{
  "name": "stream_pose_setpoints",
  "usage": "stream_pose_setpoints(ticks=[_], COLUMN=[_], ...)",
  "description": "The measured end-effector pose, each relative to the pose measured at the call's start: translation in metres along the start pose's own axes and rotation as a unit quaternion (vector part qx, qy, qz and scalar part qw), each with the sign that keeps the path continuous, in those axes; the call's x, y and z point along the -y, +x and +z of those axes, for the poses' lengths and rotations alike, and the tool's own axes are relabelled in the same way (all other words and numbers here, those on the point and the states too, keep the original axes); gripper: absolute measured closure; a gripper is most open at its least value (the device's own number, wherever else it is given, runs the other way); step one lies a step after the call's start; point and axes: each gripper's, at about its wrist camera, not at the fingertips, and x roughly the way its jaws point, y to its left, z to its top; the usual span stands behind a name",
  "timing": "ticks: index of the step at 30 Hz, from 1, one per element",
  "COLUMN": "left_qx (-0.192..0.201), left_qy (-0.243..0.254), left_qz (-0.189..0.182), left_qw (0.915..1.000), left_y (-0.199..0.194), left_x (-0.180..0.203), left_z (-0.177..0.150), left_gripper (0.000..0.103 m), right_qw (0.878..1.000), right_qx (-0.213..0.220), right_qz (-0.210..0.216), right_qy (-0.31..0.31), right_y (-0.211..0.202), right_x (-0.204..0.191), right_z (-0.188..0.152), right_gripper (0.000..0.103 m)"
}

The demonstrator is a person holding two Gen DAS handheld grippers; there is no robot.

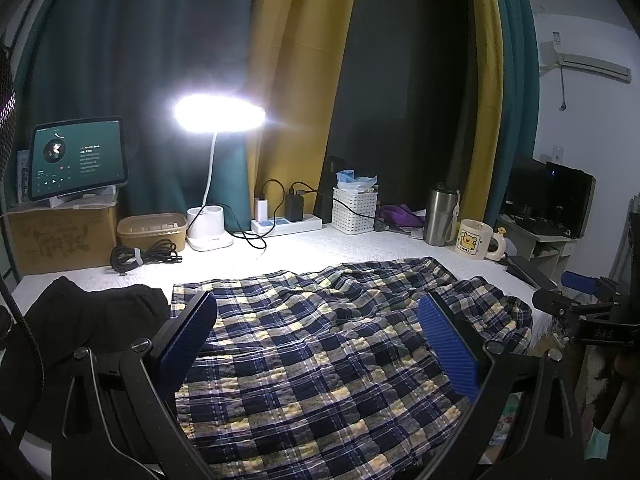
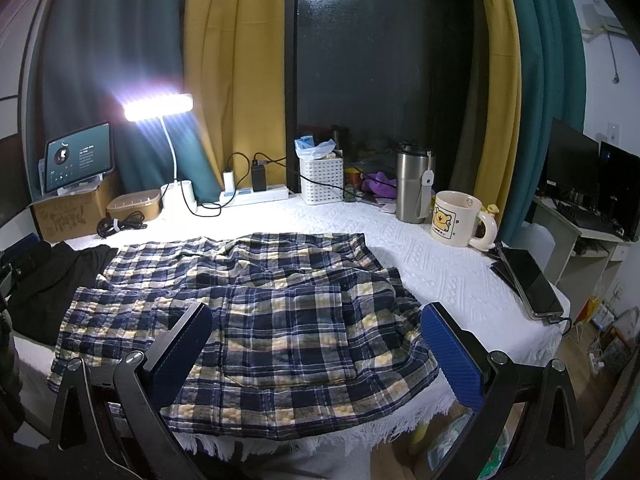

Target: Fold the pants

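Plaid pants (image 2: 256,320) lie rumpled across desk (image 2: 440,276), not yet folded — we hover left hand-held gripper (image 1: 318,344) and right hand-held gripper (image 2: 316,354) above them, jaws wide apart, empty; next, we'd pinch an edge and carry it over

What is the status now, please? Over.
Left claw and right claw open, empty. Plaid pants spread on table, unfolded. Black garment lies against their left edge.

The pants (image 2: 256,312) are of navy, white and yellow plaid cloth, soft and wrinkled. They lie flat across the white-covered bench (image 2: 440,276), folded over so one layer rests on another, and the near edge reaches the fringed front edge.
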Motion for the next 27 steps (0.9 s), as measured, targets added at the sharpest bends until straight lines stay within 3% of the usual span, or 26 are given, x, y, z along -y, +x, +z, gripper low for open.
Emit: stream_pose_setpoints(ticks=[6, 9, 13, 14, 27], left_qx=[0.01, 0.044, 0.035, 0.014, -0.004], left_qy=[0.004, 0.019, 0.016, 0.005, 0.004], left_qz=[0.004, 0.003, 0.0, -0.001, 0.001], left_qw=[0.9999, 0.9988, 0.9993, 0.9999, 1.0], left_y=[-0.007, -0.01, -0.012, -0.01, -0.012], left_x=[0.002, 0.003, 0.004, 0.003, 0.003], left_z=[0.003, 0.003, 0.005, 0.005, 0.005], left_gripper=[0.003, 0.003, 0.003, 0.003, 0.003], right_qw=[1.0, 1.0, 1.0, 1.0, 1.0], right_qx=[0.0, 0.0, -0.001, -0.001, 0.001], right_qz=[0.0, 0.001, 0.001, 0.001, 0.001], right_qy=[0.0, 0.0, 0.0, 0.0, 0.002], right_y=[0.0, 0.0, 0.0, 0.001, 0.002], right_x=[0.0, 0.0, 0.0, 0.0, 0.001], right_z=[0.0, 0.0, -0.001, -0.001, -0.001], right_gripper=[0.0, 0.0, 0.0, 0.0, 0.0])
